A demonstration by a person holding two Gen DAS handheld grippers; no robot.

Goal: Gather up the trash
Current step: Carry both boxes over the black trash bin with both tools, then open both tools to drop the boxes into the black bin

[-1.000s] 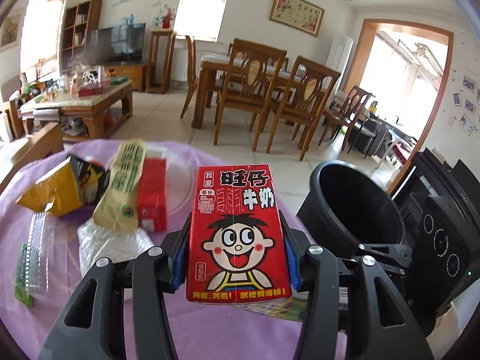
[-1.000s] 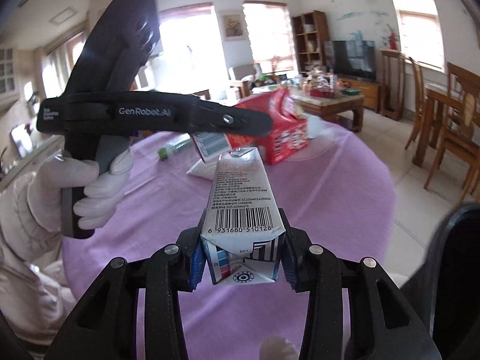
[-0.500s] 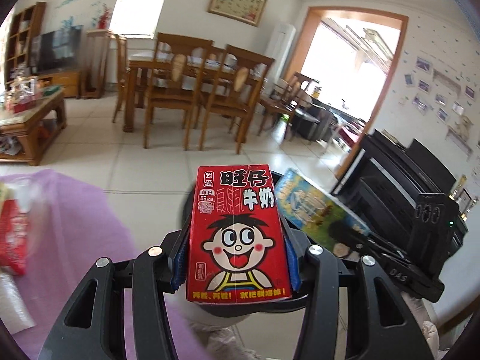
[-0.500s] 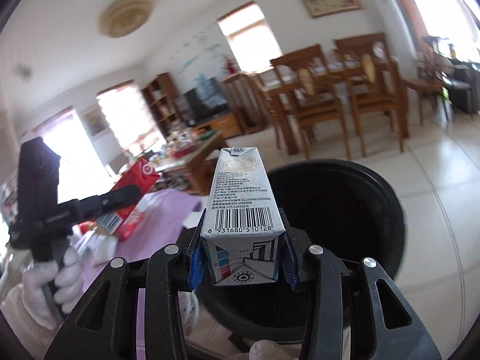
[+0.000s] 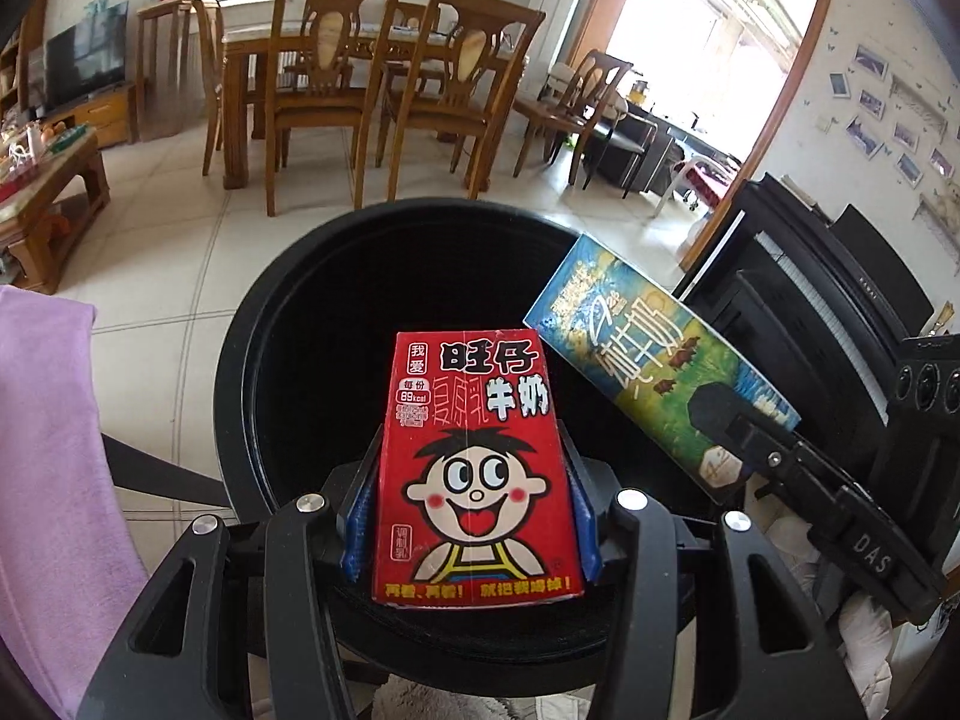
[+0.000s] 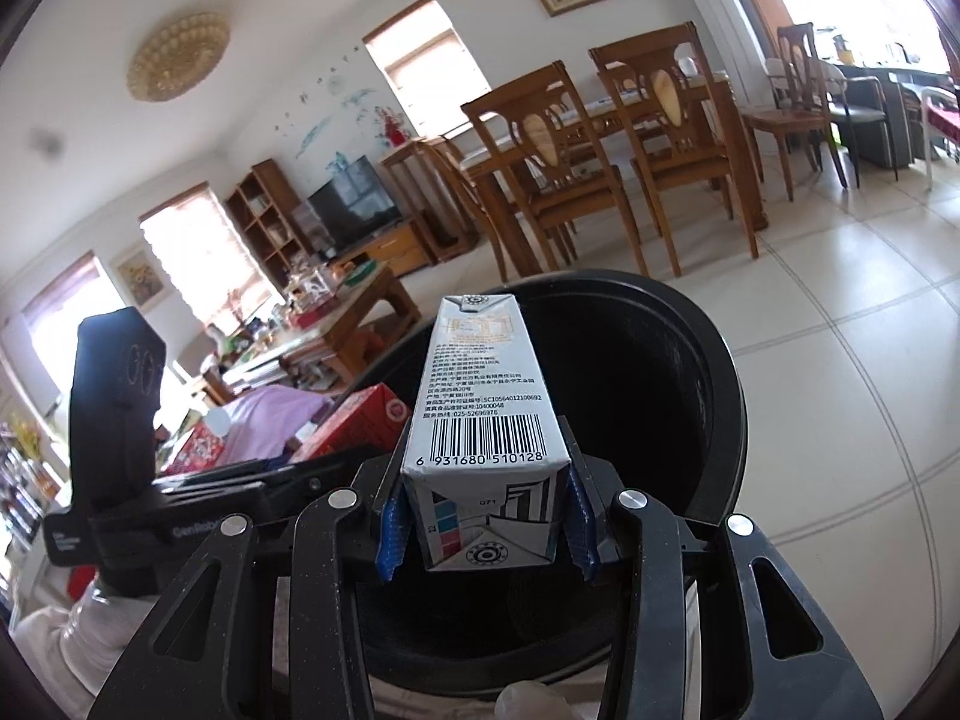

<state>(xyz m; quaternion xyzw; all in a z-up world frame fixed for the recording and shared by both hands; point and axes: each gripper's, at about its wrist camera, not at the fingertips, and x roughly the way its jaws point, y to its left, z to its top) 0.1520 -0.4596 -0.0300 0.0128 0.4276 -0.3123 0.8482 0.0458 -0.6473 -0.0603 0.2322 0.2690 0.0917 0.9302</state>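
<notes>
My left gripper (image 5: 471,525) is shut on a red milk carton (image 5: 477,468) with a cartoon face, held over the open mouth of a round black bin (image 5: 288,324). My right gripper (image 6: 483,519) is shut on a white and blue drink carton (image 6: 483,414) with a barcode, held above the same black bin (image 6: 684,348). In the left wrist view that drink carton (image 5: 654,372) shows its blue and green side at the bin's right rim, with the right gripper's finger on it. In the right wrist view the red carton (image 6: 360,426) and the left gripper sit lower left. The bin's inside is dark.
The purple-clothed table (image 5: 48,456) lies left of the bin, with more packets (image 6: 195,450) on it. A black piano (image 5: 828,276) stands to the right. Wooden dining chairs (image 5: 324,90) and a coffee table (image 5: 42,192) stand beyond on the tiled floor (image 5: 168,252).
Both grippers swung off the purple table to the black bin, each keeping its carton. The bin went from the edge of view to directly under both cartons.
</notes>
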